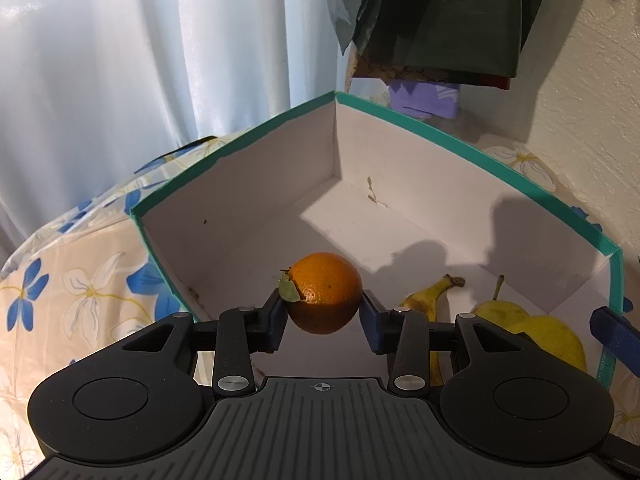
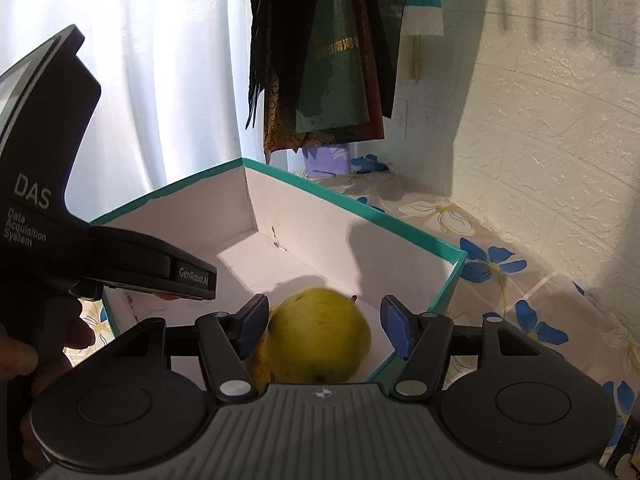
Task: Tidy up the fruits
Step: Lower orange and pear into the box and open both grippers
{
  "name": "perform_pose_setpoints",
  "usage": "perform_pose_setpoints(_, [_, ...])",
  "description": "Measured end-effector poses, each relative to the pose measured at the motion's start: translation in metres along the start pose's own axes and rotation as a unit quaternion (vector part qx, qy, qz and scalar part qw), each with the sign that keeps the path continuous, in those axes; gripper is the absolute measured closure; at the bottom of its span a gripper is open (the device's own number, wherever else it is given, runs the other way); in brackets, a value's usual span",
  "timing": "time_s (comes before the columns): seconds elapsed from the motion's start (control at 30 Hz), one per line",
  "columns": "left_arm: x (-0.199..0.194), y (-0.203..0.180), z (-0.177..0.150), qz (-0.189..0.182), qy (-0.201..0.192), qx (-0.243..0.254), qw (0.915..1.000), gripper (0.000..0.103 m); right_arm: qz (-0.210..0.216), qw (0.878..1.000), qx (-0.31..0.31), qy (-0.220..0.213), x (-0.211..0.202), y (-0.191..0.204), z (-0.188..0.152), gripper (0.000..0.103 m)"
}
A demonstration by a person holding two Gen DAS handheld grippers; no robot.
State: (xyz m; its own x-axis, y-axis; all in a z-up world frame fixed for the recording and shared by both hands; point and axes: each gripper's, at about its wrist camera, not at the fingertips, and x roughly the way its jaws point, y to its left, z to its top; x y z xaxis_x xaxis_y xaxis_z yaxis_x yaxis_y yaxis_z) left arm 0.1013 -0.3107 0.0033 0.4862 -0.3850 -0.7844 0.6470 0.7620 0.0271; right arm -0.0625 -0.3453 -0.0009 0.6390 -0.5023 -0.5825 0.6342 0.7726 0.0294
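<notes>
An orange (image 1: 326, 292) with a green leaf hangs over the floor of the white box with a teal rim (image 1: 420, 124); my left gripper (image 1: 324, 306) is shut on it, one pad on each side. At the box's right end lie a banana (image 1: 430, 300) and two yellow pears (image 1: 500, 312). In the right wrist view my right gripper (image 2: 324, 316) stands open over a yellow pear (image 2: 320, 340), with a gap at the right pad. Part of the banana (image 2: 260, 360) shows beside that pear. One blue finger of the right gripper (image 1: 612, 332) reaches into the left wrist view.
The box (image 2: 360, 208) stands on a table under a cloth with blue and white flowers (image 1: 80, 288). White curtains hang behind, bags hang above the far corner, and a textured white wall (image 2: 540, 160) stands on the right. A hand (image 2: 52, 340) holds the left gripper's body.
</notes>
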Motion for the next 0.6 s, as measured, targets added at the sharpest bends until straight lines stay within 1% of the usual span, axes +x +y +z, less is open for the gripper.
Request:
perform_pose_setpoints(0.07, [0.0,0.0,0.0,0.001,0.001,0.0,1.0,0.058,0.007,1.0,0.002,0.004,0.001,-0.002,0.001,0.04])
perform_pose_setpoints(0.17, [0.001,0.0,0.0,-0.002,0.004,0.001,1.0,0.059,0.002,1.0,-0.001,0.001,-0.002,-0.002,0.001,0.04])
perform_pose_setpoints(0.27, [0.002,-0.003,-0.001,0.004,0.003,0.008,1.0,0.058,0.001,1.0,0.001,-0.003,-0.005,-0.003,0.002,0.04])
perform_pose_setpoints(0.4, [0.002,-0.003,-0.001,-0.002,0.005,0.005,1.0,0.057,-0.003,1.0,0.001,-0.003,-0.008,-0.004,0.002,0.039])
perform_pose_setpoints(0.5, [0.001,-0.002,-0.001,-0.011,0.007,0.001,0.9999,0.051,-0.005,1.0,0.001,-0.004,-0.01,-0.004,0.002,0.039])
perform_pose_setpoints(0.6, [-0.002,-0.004,-0.001,-0.016,0.002,0.002,0.9999,0.04,-0.006,1.0,0.0,-0.004,-0.011,-0.004,0.003,0.039])
